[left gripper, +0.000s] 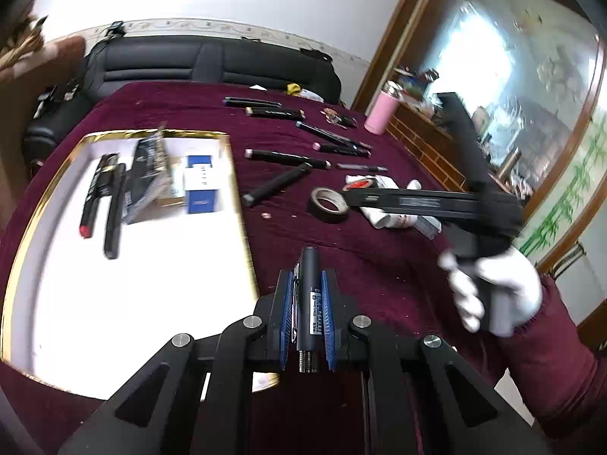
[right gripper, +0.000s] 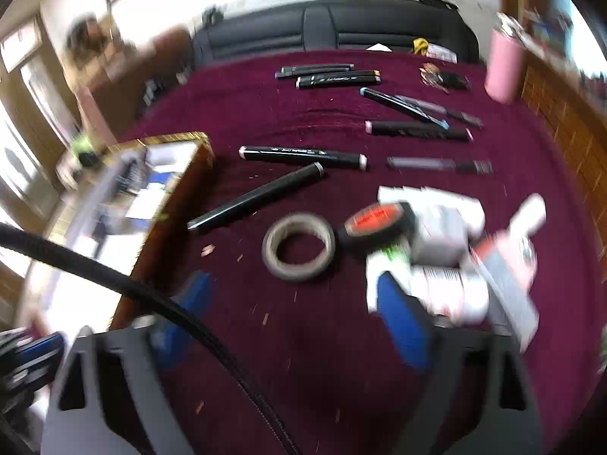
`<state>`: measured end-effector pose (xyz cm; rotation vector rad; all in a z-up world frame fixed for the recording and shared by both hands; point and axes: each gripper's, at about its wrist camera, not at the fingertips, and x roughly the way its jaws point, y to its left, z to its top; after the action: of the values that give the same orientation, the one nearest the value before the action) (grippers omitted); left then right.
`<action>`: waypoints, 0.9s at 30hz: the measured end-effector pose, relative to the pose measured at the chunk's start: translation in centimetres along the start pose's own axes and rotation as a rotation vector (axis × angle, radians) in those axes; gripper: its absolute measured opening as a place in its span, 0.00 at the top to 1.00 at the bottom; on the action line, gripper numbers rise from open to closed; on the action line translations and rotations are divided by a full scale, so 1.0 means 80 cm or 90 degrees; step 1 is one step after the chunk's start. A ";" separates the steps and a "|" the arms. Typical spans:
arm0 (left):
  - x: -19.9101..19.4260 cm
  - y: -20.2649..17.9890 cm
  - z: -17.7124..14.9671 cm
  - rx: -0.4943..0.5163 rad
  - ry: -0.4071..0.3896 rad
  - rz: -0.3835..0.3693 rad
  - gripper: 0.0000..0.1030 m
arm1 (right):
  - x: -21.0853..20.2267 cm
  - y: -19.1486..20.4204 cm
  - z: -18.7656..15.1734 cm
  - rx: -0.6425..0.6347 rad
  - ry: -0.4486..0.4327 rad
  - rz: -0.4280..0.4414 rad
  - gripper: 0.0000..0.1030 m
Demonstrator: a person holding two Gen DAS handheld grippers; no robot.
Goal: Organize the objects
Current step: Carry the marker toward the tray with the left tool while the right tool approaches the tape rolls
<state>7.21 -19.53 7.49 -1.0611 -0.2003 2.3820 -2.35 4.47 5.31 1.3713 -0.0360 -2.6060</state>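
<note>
My left gripper (left gripper: 306, 311) is clenched on a dark grey plastic pen with a metal clip (left gripper: 308, 295). The blue pads press both sides of the barrel. The pen's long axis runs along the fingers: its rounded cap end points away from me toward the far side of the table, and its threaded metal tip pokes back toward the camera. It hangs over the maroon velvet cloth (left gripper: 341, 250), just right of the gold-rimmed white tray (left gripper: 242, 204).

The tray already holds a red-capped black marker (left gripper: 95, 193), a second black marker (left gripper: 114, 212), a clear packet and a blue-and-white box (left gripper: 201, 185), all at its far end.

Handling, as I judge it: the pen is light, rigid and smooth, so it could slide lengthwise if tilted. A mid-barrel grip, as now, looks safest. Laying it parallel to the markers would suit the tray.

My right gripper (right gripper: 296, 311) is released, with nothing between the blue pads. The view is smeared by motion. It points down at the cloth near a tan roll of masking tape (right gripper: 299, 246) and a black roll with a red-orange label (right gripper: 375, 223). The tape rolls are light and stiff; I would grip one across its wall.

Black double-ended markers (right gripper: 303, 155) lie scattered beyond the rolls, mostly left-to-right. One slanted marker (right gripper: 258, 197) points its near end toward the tray corner. A pile of white packets (right gripper: 447, 227) sits to the right.
</note>
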 end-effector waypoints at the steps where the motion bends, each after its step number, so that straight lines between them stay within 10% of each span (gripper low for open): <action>1: -0.001 0.005 -0.002 -0.006 -0.002 0.000 0.89 | 0.014 0.008 0.008 -0.015 0.014 -0.014 0.34; 9: -0.025 0.069 -0.007 -0.052 -0.020 0.000 0.89 | 0.091 0.029 0.016 -0.042 0.077 -0.092 0.55; 14: -0.029 0.088 -0.012 -0.080 -0.028 -0.008 0.89 | 0.082 0.024 0.010 -0.020 0.079 -0.078 0.90; 27: -0.085 0.135 0.022 -0.105 -0.083 0.052 0.89 | -0.045 0.064 0.018 -0.017 -0.050 0.072 0.92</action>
<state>5.42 -32.13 9.49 -1.0046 -0.4144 2.5456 -0.68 0.00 9.65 1.2198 -0.0862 -2.5566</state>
